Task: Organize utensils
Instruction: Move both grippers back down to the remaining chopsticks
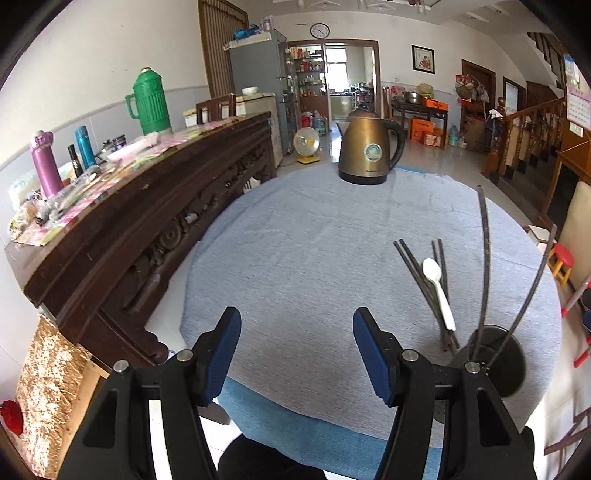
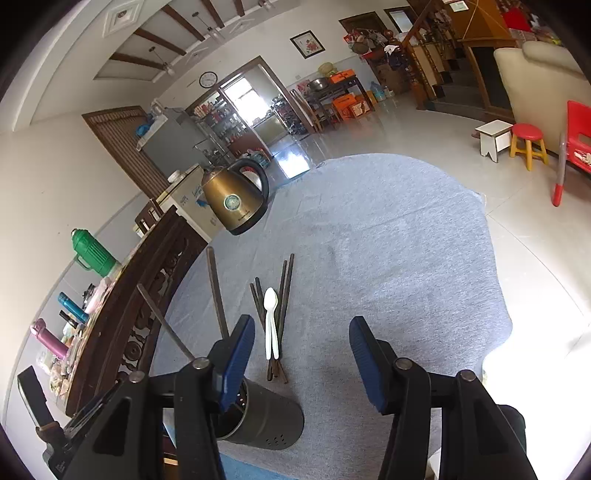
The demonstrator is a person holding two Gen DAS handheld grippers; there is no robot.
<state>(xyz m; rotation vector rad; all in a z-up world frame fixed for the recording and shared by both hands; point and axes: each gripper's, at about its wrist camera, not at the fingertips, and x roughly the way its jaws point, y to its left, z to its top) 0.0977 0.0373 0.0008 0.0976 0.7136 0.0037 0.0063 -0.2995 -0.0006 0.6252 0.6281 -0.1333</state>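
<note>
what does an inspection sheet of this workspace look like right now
surface: round table under a grey-blue cloth, mostly bare.
job's things: dark holder at the near edge with two chopsticks standing in it; loose chopsticks and a white spoon lie together on the cloth beside the holder.
clutter: brass kettle at the far edge.
grippers: left gripper open and empty over the cloth; right gripper open and empty, loose pile ahead, nearer its left finger.
cables: nothing seen.
surroundings: carved sideboard with a green flask and bottles, red stool, stairs, wall clock.
</note>
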